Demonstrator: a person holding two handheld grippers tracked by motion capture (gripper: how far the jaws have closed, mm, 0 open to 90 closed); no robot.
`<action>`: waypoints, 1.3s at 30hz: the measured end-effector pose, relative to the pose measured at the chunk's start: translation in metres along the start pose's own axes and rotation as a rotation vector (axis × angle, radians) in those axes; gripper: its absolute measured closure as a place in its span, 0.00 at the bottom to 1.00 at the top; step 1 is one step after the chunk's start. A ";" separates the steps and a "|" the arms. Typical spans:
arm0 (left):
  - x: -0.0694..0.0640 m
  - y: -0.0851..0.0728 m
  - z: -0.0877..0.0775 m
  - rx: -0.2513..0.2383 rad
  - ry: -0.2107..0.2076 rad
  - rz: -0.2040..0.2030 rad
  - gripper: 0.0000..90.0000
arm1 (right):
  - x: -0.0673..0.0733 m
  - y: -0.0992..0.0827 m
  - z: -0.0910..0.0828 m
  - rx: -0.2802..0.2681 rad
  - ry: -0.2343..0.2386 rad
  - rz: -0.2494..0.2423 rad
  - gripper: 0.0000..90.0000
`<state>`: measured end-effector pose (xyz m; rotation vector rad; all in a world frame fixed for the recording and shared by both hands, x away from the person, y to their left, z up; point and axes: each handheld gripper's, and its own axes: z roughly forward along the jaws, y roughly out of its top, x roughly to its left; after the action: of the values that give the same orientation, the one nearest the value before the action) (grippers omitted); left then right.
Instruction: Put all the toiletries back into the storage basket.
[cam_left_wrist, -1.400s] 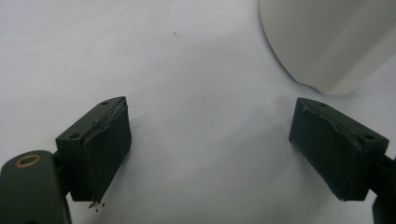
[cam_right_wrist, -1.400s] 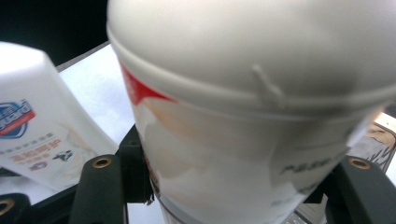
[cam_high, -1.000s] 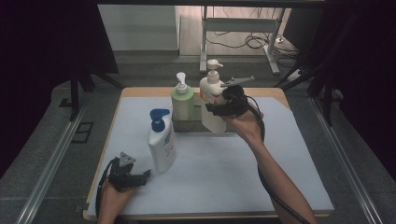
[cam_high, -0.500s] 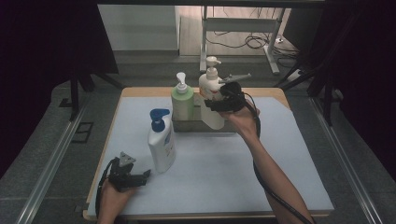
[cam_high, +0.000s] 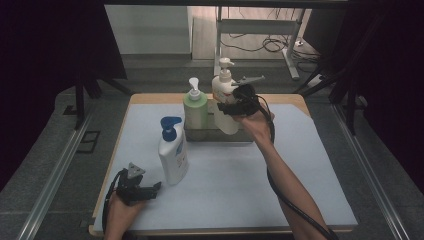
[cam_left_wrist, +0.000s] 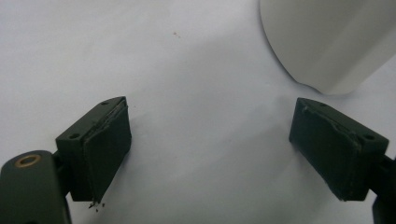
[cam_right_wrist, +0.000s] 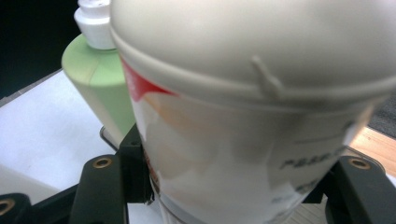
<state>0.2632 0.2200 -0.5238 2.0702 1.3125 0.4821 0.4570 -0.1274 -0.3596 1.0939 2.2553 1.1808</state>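
Moved: the right gripper (cam_high: 231, 106) has carried the cream pump bottle (cam_high: 223, 95) slightly left, toward the green bottle (cam_high: 194, 107).
Left gripper (cam_high: 150, 189): near edge, resting on the white mat (cam_high: 240, 175), jaws wide apart, nothing between.
Blue-capped bottle (cam_high: 173, 152): upright just beyond it.
Right gripper: clamped on the cream bottle's body.
Cream bottle: over the grey tray (cam_high: 200, 134), beside the green bottle.

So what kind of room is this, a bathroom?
Probably not: it looks like a lab or workshop. The soap bottles stand on a covered work table, cables lie on the bare floor behind, and dark curtains hang at the sides.
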 end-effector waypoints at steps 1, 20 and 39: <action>0.000 0.000 0.000 0.000 0.000 0.000 0.14 | -0.001 0.001 0.003 -0.003 -0.001 0.006 0.42; 0.000 0.000 0.000 0.000 -0.001 -0.001 0.14 | -0.010 0.004 0.030 -0.004 -0.019 0.025 0.42; 0.000 0.000 0.000 -0.001 -0.001 -0.002 0.14 | -0.015 -0.003 0.056 -0.008 -0.046 0.038 0.42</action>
<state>0.2632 0.2203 -0.5238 2.0685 1.3129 0.4804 0.4998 -0.1103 -0.3948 1.1533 2.2033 1.1663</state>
